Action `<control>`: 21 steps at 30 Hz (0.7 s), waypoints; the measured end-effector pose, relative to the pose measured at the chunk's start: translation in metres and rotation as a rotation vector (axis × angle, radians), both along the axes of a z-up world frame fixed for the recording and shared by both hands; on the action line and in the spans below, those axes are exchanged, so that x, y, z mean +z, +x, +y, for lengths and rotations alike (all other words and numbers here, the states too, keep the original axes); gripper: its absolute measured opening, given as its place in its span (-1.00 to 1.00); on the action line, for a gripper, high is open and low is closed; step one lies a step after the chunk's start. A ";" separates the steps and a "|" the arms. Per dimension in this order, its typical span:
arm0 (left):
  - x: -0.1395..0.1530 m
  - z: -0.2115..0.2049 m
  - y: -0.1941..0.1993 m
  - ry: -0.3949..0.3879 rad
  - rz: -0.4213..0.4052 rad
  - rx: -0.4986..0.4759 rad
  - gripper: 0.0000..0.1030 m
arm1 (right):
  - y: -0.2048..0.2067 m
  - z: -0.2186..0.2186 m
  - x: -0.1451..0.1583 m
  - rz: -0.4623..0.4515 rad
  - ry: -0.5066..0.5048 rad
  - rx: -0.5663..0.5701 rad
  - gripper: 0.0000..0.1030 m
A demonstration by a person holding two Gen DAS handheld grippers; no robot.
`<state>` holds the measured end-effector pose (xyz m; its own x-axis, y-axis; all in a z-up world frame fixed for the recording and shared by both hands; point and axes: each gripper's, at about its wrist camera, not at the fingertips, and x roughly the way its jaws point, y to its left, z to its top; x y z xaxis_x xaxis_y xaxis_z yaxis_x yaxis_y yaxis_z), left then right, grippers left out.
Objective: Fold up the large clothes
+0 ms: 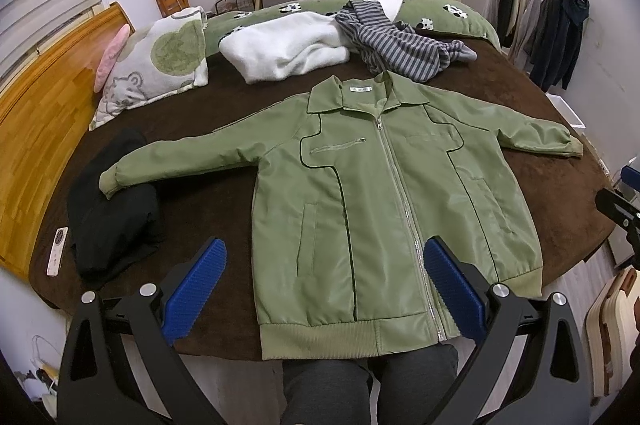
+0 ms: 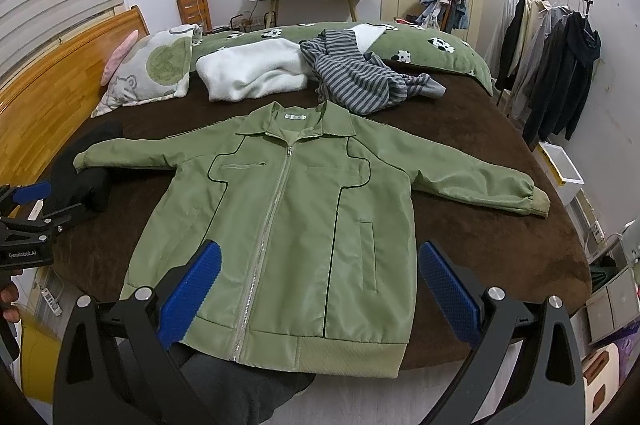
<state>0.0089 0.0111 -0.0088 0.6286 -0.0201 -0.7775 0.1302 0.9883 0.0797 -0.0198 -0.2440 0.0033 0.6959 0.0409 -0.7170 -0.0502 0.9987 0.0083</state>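
Jacket laid flat, folding not begun

Jacket in green lies face up and zipped on the brown bed cover, sleeves spread to both sides, ribbed hem at the near edge of the bed. No fold shows in it, so by my reading the spreading is done and every fold is left.

Both tools hover over the hem end. The left gripper has its blue pads wide apart and holds nothing; the right gripper is likewise spread wide and empty.

One cuff rests on a black garment beside the jacket. Beyond the collar lie a white fleece and a striped top, both unfolded.

The jacket's back is hidden, and its collar label is too small to read.
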 end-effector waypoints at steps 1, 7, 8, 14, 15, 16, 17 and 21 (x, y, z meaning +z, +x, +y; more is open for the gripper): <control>0.000 0.000 0.001 0.002 0.000 -0.001 0.88 | 0.000 0.000 0.000 0.001 0.000 0.000 0.89; -0.002 0.001 -0.001 0.000 -0.006 -0.001 0.88 | 0.001 0.000 0.000 0.001 0.009 -0.009 0.89; -0.002 0.000 -0.001 0.002 -0.005 -0.001 0.88 | 0.001 0.001 0.000 0.002 0.011 -0.012 0.89; -0.004 0.002 -0.003 0.002 -0.002 -0.006 0.88 | 0.002 0.000 -0.002 0.003 0.016 -0.015 0.89; -0.005 0.002 -0.003 0.004 -0.001 -0.004 0.88 | 0.003 0.000 -0.003 0.004 0.017 -0.017 0.89; -0.006 0.002 -0.003 0.006 0.001 -0.004 0.88 | 0.002 -0.001 -0.003 0.003 0.018 -0.017 0.89; -0.007 0.001 -0.003 0.005 0.003 -0.006 0.88 | 0.002 -0.001 -0.004 0.001 0.019 -0.020 0.89; -0.010 -0.002 -0.002 0.006 0.005 -0.013 0.88 | 0.002 -0.004 -0.008 0.003 0.016 -0.028 0.89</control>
<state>0.0073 0.0089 -0.0189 0.6244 -0.0236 -0.7807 0.1435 0.9860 0.0850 -0.0177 -0.2479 -0.0050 0.6945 0.0331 -0.7187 -0.0224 0.9995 0.0243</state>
